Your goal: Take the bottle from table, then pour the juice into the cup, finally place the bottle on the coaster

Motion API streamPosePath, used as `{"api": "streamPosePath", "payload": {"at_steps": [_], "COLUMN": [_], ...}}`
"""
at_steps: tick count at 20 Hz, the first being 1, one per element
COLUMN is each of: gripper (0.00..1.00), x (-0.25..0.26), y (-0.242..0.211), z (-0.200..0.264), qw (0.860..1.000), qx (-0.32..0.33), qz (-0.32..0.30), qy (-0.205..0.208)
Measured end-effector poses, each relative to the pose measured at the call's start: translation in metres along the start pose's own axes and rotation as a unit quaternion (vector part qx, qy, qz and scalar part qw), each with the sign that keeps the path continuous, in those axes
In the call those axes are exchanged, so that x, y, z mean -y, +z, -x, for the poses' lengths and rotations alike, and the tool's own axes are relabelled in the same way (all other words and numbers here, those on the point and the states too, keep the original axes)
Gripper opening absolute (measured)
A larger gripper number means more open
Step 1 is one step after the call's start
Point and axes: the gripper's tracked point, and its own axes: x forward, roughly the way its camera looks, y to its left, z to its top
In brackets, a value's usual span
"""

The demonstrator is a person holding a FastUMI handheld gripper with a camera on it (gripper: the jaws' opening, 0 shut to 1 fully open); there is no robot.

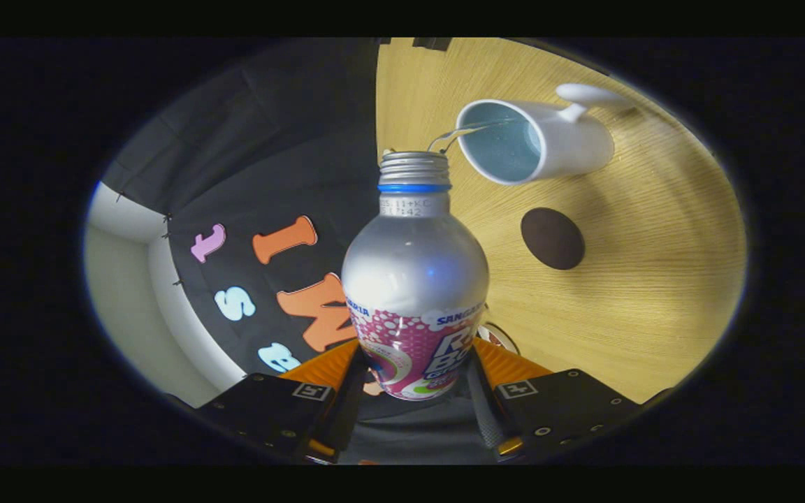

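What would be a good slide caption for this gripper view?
Gripper shut on the tilted, uncapped bottle, a thin stream running from its mouth into the white cup; the dark coaster waits on the wooden table.

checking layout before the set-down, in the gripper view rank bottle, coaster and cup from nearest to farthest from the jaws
1. Bottle: held between the jaws of the gripper, tilted toward the cup.
2. Coaster: on the table beyond the jaws, beside the bottle.
3. Cup: farthest, past the coaster, by the bottle's mouth.

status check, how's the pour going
Gripper shut on bottle, tipped. Juice stream running into white cup. Coaster bare beside cup.
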Motion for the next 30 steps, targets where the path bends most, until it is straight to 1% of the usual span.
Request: {"api": "streamPosePath", "payload": {"at_steps": [3,14,25,30], "gripper": [0.71,0.71,0.71,0.71], "x": [-0.0005,-0.0074,-0.0083,-0.0058], "y": [0.0067,0.0061,0.0113,0.012], "z": [0.0002,-0.0021,-0.0017,-0.0049], "qw": [1.0,0.999,0.998,0.998], "qx": [0.004,0.003,0.008,0.009], "qz": [-0.007,-0.036,-0.061,-0.063], "qy": [0.001,0.013,0.015,0.009]}}
